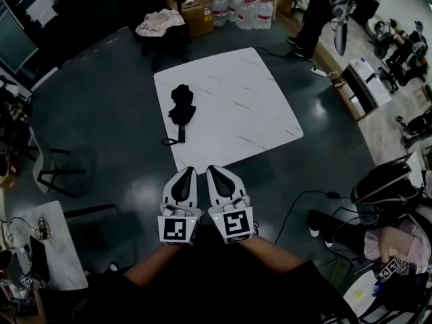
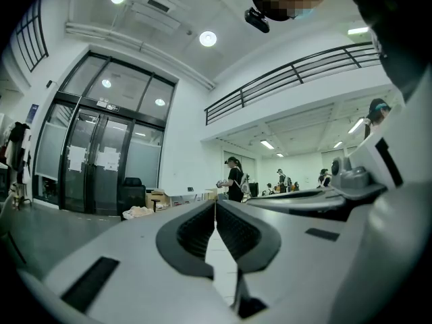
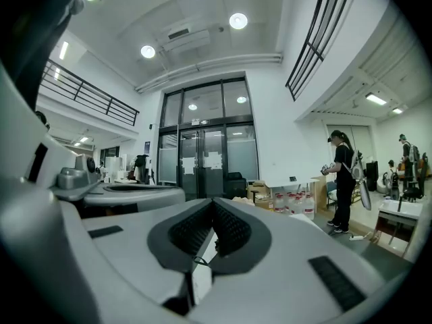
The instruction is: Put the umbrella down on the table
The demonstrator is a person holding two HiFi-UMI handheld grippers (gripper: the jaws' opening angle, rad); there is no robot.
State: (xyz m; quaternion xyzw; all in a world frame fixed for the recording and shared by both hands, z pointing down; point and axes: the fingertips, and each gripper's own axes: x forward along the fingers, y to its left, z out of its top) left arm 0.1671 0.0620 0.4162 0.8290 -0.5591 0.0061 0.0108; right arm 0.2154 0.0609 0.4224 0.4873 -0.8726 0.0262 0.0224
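A black folded umbrella (image 1: 182, 106) lies on the left part of the white marble table (image 1: 250, 106), its strap trailing toward the near edge. Both grippers hover side by side just off the table's near edge, pointing level toward it and well short of the umbrella. My left gripper (image 1: 189, 171) (image 2: 215, 206) is shut with nothing in it. My right gripper (image 1: 212, 169) (image 3: 213, 206) is also shut and empty. In both gripper views the ribbed pads meet at the tips, and only a thin strip of tabletop shows between them.
Water bottles (image 1: 243, 9) and a cardboard box (image 1: 199, 15) stand beyond the table, with a person (image 1: 317, 12) at the far right. A chair (image 1: 54, 171) and a small white table (image 1: 50, 248) are on the left. A backpack (image 1: 388, 184) and a floor cable (image 1: 297, 204) lie on the right.
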